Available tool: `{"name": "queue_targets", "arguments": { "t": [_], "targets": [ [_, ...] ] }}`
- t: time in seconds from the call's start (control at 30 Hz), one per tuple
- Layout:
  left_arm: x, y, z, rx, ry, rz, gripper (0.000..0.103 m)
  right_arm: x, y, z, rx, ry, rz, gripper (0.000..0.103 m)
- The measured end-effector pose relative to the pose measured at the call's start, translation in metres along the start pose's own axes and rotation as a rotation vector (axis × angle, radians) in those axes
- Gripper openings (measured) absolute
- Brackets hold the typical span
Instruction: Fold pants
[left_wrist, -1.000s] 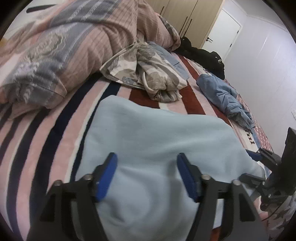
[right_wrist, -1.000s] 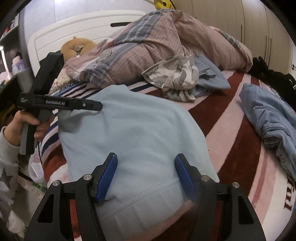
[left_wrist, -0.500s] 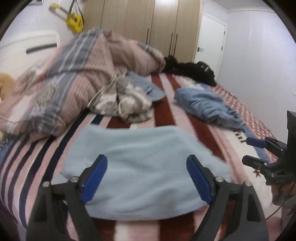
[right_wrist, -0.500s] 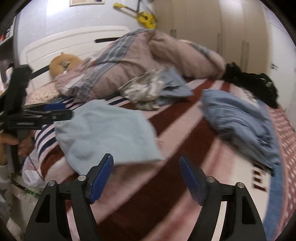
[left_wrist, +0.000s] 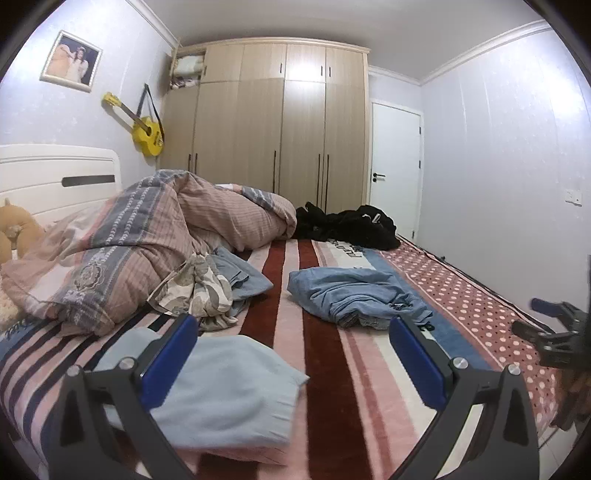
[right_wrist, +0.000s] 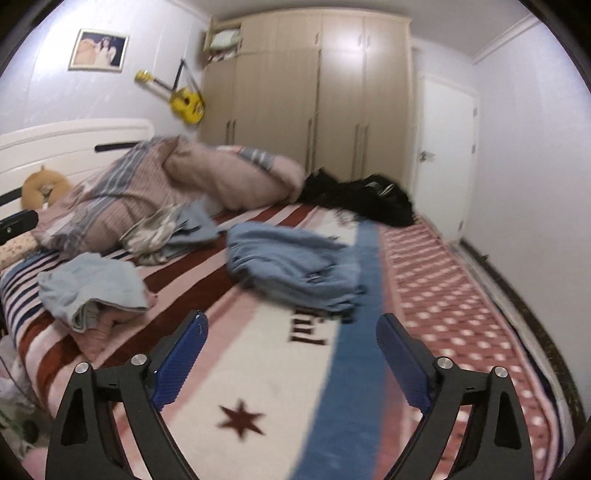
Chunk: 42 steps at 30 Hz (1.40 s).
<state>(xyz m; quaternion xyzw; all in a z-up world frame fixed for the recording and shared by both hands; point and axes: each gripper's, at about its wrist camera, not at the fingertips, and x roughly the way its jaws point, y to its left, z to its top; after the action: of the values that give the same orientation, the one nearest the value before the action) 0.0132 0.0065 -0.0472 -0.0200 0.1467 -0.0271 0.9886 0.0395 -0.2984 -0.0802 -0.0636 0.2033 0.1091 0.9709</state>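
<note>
My left tongs (left_wrist: 293, 363) hang spread and empty at the bottom of the left view, over the folded light-blue pants (left_wrist: 225, 387) lying on the striped bed (left_wrist: 332, 369). My right tongs (right_wrist: 291, 356) are likewise wide apart, holding nothing. I judge that garment finished. Mid-frame lies a crumpled denim-blue garment (right_wrist: 291, 266), likely the next pants. Next I should reach there, pinch the waistband and spread it flat. Beyond sits the heaped quilt (left_wrist: 155, 236).

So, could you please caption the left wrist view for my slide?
Open left gripper above folded light-blue pants on the striped bed, denim garment beyond.
</note>
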Motion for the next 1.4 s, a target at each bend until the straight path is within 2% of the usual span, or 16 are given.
{"name": "queue_targets", "arguments": {
  "t": [0.13,0.3,0.4,0.67,1.4],
  "targets": [
    [-0.010,-0.017,-0.015,-0.010,0.000,-0.013,0.102,-0.042,-0.004,-0.013,-0.005,-0.064,-0.041,0.103],
    [-0.014,-0.029,-0.027,-0.036,0.014,-0.043,0.102,-0.080,0.017,-0.026,-0.043,-0.121,-0.063,0.103],
    [-0.016,-0.036,-0.029,-0.030,0.014,-0.041,0.102,-0.089,0.027,-0.028,-0.023,-0.128,-0.042,0.103],
    [-0.016,-0.041,-0.030,-0.007,0.017,-0.031,0.102,-0.089,0.036,-0.030,0.031,-0.127,-0.006,0.103],
    [-0.015,-0.035,-0.032,0.003,0.026,-0.033,0.102,-0.087,0.034,-0.030,0.061,-0.125,-0.016,0.103]
  ]
}}
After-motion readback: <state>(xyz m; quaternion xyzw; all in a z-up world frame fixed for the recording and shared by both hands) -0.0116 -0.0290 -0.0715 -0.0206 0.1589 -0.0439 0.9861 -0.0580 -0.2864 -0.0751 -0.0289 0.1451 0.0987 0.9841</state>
